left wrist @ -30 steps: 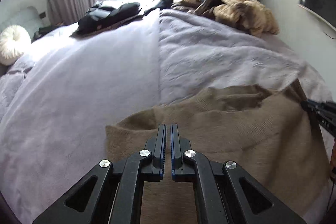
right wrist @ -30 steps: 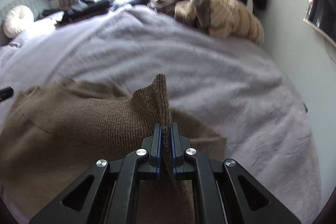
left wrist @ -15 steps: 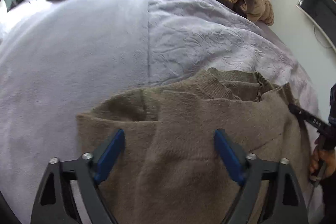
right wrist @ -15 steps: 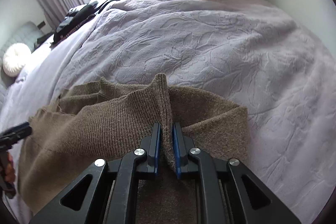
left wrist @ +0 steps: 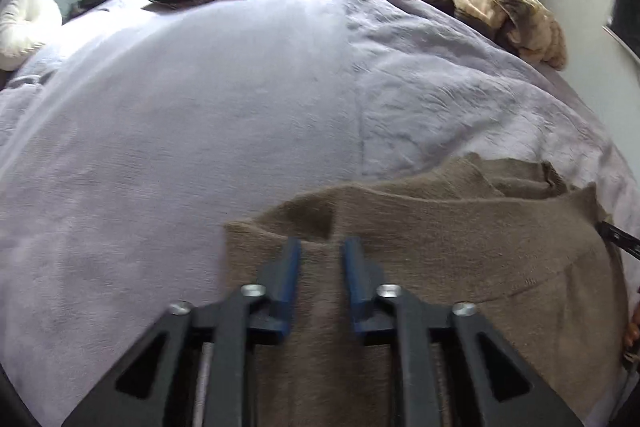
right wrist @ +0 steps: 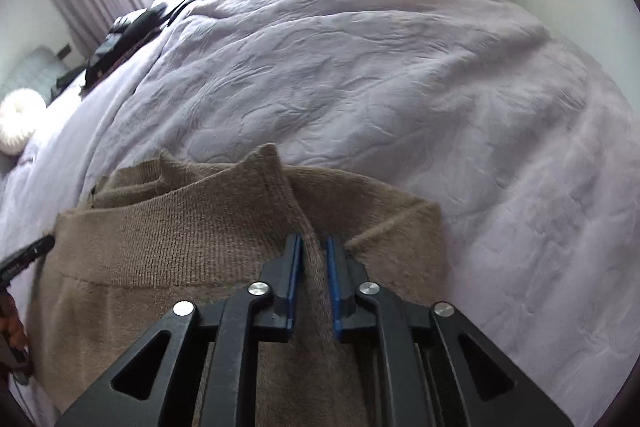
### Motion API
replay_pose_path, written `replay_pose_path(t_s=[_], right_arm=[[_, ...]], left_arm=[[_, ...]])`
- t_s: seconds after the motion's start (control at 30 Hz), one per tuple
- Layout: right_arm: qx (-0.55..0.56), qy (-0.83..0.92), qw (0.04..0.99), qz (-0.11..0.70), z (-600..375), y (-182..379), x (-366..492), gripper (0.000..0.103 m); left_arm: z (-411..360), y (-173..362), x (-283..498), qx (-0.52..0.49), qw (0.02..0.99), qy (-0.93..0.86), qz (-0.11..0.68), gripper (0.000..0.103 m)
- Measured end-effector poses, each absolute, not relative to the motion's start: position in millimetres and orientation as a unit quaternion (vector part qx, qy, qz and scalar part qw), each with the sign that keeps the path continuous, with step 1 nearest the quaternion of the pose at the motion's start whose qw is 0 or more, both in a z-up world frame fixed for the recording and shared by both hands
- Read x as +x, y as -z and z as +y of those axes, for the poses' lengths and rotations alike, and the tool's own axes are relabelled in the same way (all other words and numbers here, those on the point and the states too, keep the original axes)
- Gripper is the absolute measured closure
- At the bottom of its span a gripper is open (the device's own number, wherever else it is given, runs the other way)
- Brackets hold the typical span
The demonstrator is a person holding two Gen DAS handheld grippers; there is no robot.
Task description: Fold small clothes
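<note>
A brown sweater (left wrist: 460, 247) lies flat on the bed (left wrist: 200, 127). The left gripper (left wrist: 320, 251) hangs over its near left corner, jaws opening, gripping nothing. The right gripper (right wrist: 314, 247) is opening too, a raised ridge of knit standing loosely between its pads.

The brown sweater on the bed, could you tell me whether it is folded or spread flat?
Folded: the brown sweater lies doubled, its top layer's edge crossing over a second layer behind.

Sweater (left wrist: 460, 247) on bed (left wrist: 200, 127); clothes pile (left wrist: 508, 11) behind
</note>
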State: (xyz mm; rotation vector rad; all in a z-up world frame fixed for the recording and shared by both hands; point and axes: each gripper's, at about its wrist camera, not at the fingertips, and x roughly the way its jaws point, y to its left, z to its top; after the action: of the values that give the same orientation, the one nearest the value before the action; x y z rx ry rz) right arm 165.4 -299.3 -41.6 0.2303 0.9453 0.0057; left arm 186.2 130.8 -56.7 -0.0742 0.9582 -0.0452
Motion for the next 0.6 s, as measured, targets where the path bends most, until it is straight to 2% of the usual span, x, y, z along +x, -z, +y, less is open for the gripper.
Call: replay_pose_path(t_s=[0.07, 0.13, 0.17, 0.2, 0.43, 0.53, 0.57, 0.6], right_arm=[[0.126, -0.003, 0.882, 0.455, -312.3, 34.7, 152.1, 0.079], [0.172, -0.025, 0.873, 0.456, -327.6, 31.9, 137.3, 0.064], [0.223, -0.05, 0.863, 0.45, -339.2, 32.3, 120.3, 0.051], [0.248, -0.066, 0.858, 0.445, -344.1, 33.0, 109.6, 0.046], [0.329, -0.161, 0.813, 0.453, -366.9, 54.9, 30.4, 0.046], [0.32, -0.169, 0.804, 0.471, -363.2, 65.3, 18.6, 0.049], [0.314, -0.173, 0.803, 0.477, -360.7, 68.0, 18.5, 0.061], [0.307, -0.177, 0.802, 0.481, -356.8, 68.8, 19.4, 0.084]], left_arm=[[141.1, 45.5, 175.6, -0.038, 0.895, 0.013, 0.445, 0.025], [158.0, 33.9, 160.9, -0.057, 0.898, 0.033, 0.434, 0.023], [164.1, 30.6, 152.4, -0.069, 0.895, 0.048, 0.439, 0.023], [172.4, 29.5, 140.0, -0.088, 0.886, 0.071, 0.449, 0.023], [193.6, 51.5, 64.3, -0.163, 0.835, 0.154, 0.503, 0.023], [189.5, 62.5, 42.1, -0.179, 0.819, 0.177, 0.515, 0.023], [186.4, 66.6, 37.3, -0.179, 0.816, 0.181, 0.519, 0.023], [183.7, 67.8, 35.0, -0.178, 0.816, 0.182, 0.52, 0.024]])
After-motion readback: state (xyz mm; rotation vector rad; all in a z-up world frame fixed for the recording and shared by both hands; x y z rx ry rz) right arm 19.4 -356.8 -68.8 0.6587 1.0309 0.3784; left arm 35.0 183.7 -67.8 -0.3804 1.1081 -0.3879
